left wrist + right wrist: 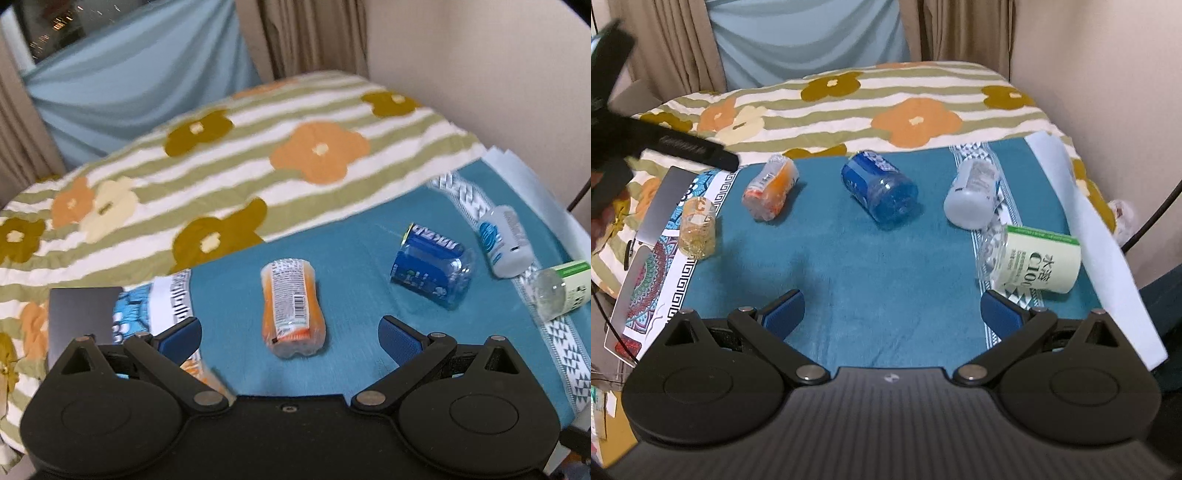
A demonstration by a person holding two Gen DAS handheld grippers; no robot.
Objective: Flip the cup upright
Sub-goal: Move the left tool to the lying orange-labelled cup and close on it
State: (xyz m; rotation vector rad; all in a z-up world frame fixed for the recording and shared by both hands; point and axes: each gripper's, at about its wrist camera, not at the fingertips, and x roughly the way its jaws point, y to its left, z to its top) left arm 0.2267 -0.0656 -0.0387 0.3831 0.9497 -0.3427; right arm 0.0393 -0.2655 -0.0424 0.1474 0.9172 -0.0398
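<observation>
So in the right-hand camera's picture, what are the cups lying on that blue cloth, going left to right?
Yellow cup, standing → orange cup, on its side → blue cup, on its side → white cup, on its side → green-label cup, on its side.

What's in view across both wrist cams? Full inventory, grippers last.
orange cup: 1, on its side, left on teal cloth
yellow cup: 1, upright, far left
blue cup: 1, on its side, centre
white cup: 1, on its side, right
green-label cup: 1, on its side, near right
floral blanket: 1, striped, behind
left gripper: open, orange cup ahead
right gripper: open, empty
</observation>
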